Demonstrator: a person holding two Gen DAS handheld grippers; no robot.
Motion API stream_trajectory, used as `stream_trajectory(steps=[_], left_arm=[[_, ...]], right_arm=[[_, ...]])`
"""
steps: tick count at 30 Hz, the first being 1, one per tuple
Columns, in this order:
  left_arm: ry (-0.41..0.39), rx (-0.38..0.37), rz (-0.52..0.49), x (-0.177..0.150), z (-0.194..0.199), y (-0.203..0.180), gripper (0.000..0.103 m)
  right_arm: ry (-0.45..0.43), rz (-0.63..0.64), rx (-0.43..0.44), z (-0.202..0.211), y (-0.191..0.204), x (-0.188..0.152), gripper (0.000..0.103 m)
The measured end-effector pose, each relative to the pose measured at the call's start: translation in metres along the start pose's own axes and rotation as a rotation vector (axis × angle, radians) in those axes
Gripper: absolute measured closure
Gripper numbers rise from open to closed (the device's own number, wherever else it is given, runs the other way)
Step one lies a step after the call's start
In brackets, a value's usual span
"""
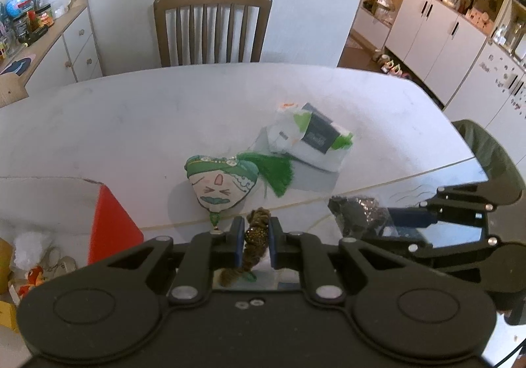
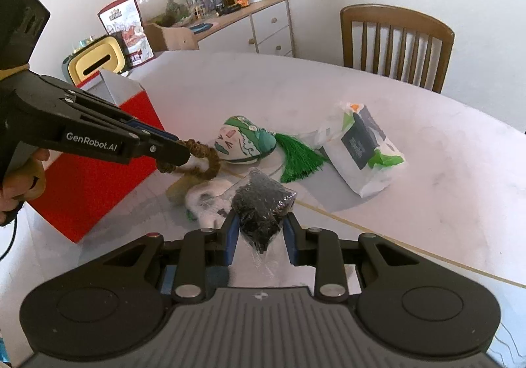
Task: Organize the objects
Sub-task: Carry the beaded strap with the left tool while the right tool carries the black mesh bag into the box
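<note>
A braided brown cord (image 1: 254, 238) sits pinched between the closed jaws of the left gripper (image 1: 256, 244), hanging clear of the table (image 1: 131, 124). The right gripper (image 2: 261, 230) is clamped on a clear packet of black bits (image 2: 261, 203), also off the surface. Both seem to be at the carry step. The red box (image 2: 98, 177) just beside the left gripper looks the likely home; the next move calls for bringing each load over its open top before letting go. A green-tasselled sachet (image 1: 220, 182) and a white bag (image 1: 312, 141) lie on the table.
</note>
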State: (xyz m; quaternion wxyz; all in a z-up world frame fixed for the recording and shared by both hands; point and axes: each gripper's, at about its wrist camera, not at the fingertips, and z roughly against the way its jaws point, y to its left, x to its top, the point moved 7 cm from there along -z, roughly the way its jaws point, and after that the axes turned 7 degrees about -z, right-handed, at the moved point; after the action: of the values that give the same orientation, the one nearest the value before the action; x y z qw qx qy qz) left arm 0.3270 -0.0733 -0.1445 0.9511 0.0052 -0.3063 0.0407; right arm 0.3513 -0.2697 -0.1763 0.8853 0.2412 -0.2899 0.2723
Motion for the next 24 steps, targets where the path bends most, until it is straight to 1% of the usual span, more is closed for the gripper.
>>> stream_trajectory(steps=[4,9,11,15,19,24], left_arm=[[-0.021,-0.027,0.015,0.004,0.017,0.001,0.09],[-0.036,-0.049,0.013,0.004,0.037,0.001,0.09],[-0.046,-0.059,0.009,0.003,0.047,0.002,0.09],[-0.069,-0.076,0.002,0.0,0.066,0.006,0.09],[-0.087,-0.082,0.0,-0.006,0.083,0.016,0.09],[-0.102,-0.074,0.003,-0.014,0.103,0.037,0.09]], right_arm=[[-0.012,-0.01,-0.007,0.015,0.008,0.001,0.074],[-0.006,-0.03,-0.012,0.033,0.022,0.003,0.074],[-0.006,-0.046,-0.005,0.041,0.03,0.005,0.074],[-0.017,-0.033,-0.015,0.056,0.048,0.01,0.074],[-0.029,-0.018,-0.013,0.069,0.07,0.015,0.074],[-0.044,0.005,-0.009,0.076,0.102,0.023,0.074]])
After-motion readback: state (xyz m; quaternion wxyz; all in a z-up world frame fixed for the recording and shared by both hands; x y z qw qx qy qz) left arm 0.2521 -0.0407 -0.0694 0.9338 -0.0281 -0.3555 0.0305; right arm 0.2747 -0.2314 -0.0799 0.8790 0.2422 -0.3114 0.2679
